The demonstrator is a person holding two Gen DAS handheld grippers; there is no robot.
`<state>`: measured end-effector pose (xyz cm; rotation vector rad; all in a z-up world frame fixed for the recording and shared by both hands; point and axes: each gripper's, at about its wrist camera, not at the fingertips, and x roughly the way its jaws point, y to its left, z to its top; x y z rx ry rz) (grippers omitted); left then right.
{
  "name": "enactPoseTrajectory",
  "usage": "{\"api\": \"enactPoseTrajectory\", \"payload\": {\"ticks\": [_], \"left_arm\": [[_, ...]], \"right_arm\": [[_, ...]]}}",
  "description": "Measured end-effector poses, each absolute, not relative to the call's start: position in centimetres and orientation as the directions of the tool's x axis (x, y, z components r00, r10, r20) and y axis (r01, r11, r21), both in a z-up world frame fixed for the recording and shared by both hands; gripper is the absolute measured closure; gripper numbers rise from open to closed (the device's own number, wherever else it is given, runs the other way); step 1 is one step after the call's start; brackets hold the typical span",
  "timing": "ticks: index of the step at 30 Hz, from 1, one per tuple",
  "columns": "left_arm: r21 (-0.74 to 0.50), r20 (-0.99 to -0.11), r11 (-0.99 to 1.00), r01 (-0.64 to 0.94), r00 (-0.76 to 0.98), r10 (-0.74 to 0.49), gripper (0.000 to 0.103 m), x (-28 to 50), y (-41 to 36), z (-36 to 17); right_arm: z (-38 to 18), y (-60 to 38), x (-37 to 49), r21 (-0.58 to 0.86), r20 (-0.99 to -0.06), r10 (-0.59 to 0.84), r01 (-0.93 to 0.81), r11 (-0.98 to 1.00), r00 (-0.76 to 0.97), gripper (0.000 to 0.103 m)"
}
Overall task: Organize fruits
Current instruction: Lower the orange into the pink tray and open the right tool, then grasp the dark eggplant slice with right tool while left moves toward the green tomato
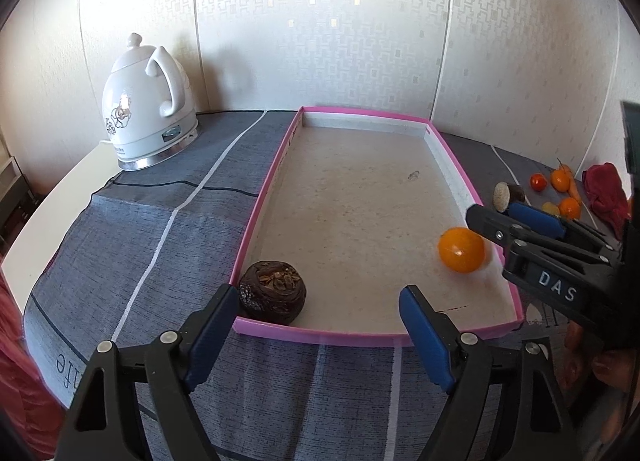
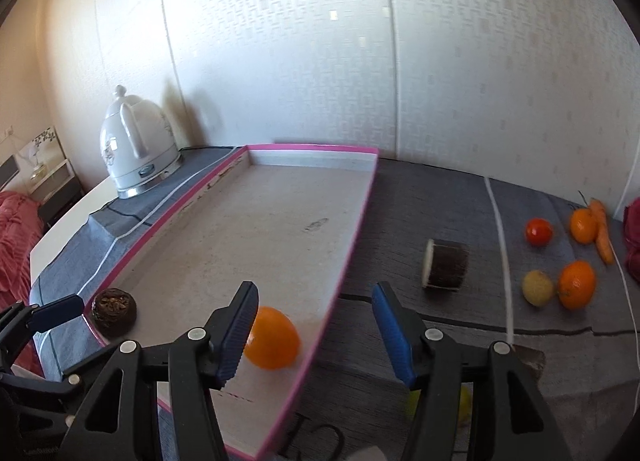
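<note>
Pale wallpaper with a blocky geometric pattern (image 1: pixel 360 41) backs the grey striped tablecloth (image 1: pixel 160 221) (sunlit); a white ceramic kettle (image 1: pixel 148 109) stands in the corner.

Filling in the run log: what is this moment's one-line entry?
phase: placing | tray: orange, dark fruit | left gripper: open, empty | right gripper: open, empty | waiting: fruits on cloth

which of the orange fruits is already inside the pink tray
The round orange fruit by the pink-rimmed tray's near right corner. The two other orange fruits lie outside, on the grey cloth.

White letters "DAS" stand on the right gripper (image 1: pixel 486 227); the cloth's print is unreadable.
</note>
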<state>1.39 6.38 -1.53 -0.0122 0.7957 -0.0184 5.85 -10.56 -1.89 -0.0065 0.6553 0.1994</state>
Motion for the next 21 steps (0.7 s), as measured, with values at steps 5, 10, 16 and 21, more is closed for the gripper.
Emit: {"api": "enactPoseTrajectory", "payload": {"ticks": [5,10,16,21], "left_arm": [[-0.032,-0.71,0.999,0.028,0.703,-0.043,0.019,1.4,5.8,-1.2],[-0.041,-0.712,0.997,0.058,0.699,-0.07,0.018,1.5,4.9,-1.1],[-0.067,-0.705,0.993,0.102,0.699,-0.119,0.009,1.4,3.4,-0.9],[-0.043,-0.689,0.988,0.15,0.712,-0.137,0.008,1.3,1.6,-0.7]], "right_arm": [[-1.6,-11.7,4.8,0.085,-0.606,0.185,-0.168,0.982,0.774,0.043],[-1.0,-13.1,3.7,0.097,-0.601,0.174,-0.145,0.985,0.78,0.043],[-0.5,-15.3,2.8,0.118,-0.606,0.15,-0.099,0.988,0.781,0.043],[-0.2,-17.5,2.0,0.123,-0.608,0.107,-0.04,0.992,0.787,0.043]]}}
